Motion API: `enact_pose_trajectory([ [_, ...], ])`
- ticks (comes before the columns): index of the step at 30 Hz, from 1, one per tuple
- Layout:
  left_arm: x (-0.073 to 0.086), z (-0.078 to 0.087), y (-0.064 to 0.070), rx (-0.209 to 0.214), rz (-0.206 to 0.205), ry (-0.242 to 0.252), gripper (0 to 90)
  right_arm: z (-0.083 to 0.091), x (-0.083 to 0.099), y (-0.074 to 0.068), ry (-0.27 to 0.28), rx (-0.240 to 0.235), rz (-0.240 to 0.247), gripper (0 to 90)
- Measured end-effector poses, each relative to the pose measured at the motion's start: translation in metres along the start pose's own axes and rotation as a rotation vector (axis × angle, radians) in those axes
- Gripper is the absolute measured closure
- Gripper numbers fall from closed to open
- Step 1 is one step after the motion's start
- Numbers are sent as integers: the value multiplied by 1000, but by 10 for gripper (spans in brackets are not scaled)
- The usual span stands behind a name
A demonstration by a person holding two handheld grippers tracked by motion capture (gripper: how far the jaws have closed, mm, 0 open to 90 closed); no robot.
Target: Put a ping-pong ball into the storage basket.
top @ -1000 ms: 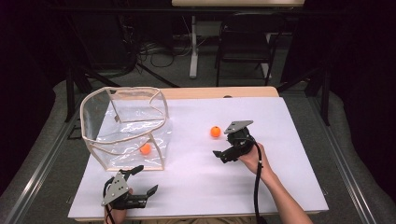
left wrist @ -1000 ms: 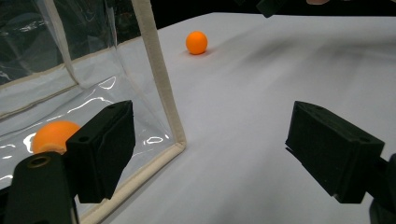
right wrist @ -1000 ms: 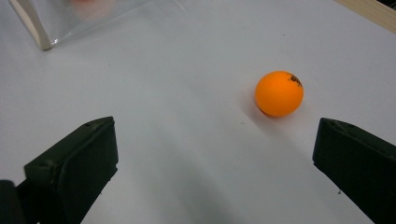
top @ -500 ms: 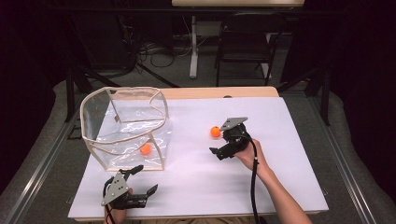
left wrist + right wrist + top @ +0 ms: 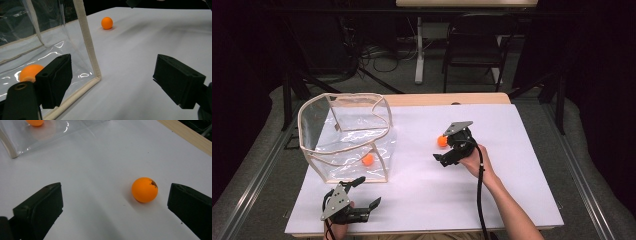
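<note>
An orange ball (image 5: 442,141) (image 5: 145,189) lies on the white table sheet (image 5: 512,165). My right gripper (image 5: 443,149) (image 5: 115,202) is open around it, and the ball rests on the sheet close to the right-hand jaw, touching neither. A second orange ball (image 5: 368,159) (image 5: 30,72) sits inside a clear cream-trimmed bag (image 5: 344,132) (image 5: 87,42) at the left. Near the front edge my left gripper (image 5: 368,192) (image 5: 112,77) is open and holds nothing, with the bag's front corner between its jaws. The loose ball (image 5: 107,23) appears far off in the left gripper view.
The table's wooden back edge (image 5: 447,98) runs just behind the sheet. A dark chair (image 5: 472,50) and cables stand on the floor beyond. Bare white sheet stretches to the right and in front of the right hand (image 5: 474,160).
My right gripper has shifted a little left, so its jaws now stand on both sides of the loose ball. The left gripper, the bag and both balls have stayed put.
</note>
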State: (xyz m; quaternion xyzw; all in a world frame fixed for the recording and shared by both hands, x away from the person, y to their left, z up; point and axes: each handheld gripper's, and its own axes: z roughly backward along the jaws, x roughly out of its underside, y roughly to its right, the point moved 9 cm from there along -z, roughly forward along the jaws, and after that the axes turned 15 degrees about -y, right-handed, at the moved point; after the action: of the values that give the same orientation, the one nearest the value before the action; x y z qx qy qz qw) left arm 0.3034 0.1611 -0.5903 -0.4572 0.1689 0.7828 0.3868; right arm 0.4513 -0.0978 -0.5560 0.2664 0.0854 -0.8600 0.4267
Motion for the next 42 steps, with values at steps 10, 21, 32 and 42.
enact_pose_trajectory([
  [10, 1, 0, 1, -3, -3, -4, 157, -12, -7, 5, -3, -7, -18, 0],
  [21, 1, 0, 0, -6, -3, -8, 157, -32, -5, 19, -19, 5, -47, 0],
  [32, 1, 1, 0, -5, -1, -5, 157, -50, -7, 34, -35, -45, -116, 0],
  [42, 1, 0, 1, -6, -3, -7, 157, -65, -1, 45, -56, -55, -150, 0],
])
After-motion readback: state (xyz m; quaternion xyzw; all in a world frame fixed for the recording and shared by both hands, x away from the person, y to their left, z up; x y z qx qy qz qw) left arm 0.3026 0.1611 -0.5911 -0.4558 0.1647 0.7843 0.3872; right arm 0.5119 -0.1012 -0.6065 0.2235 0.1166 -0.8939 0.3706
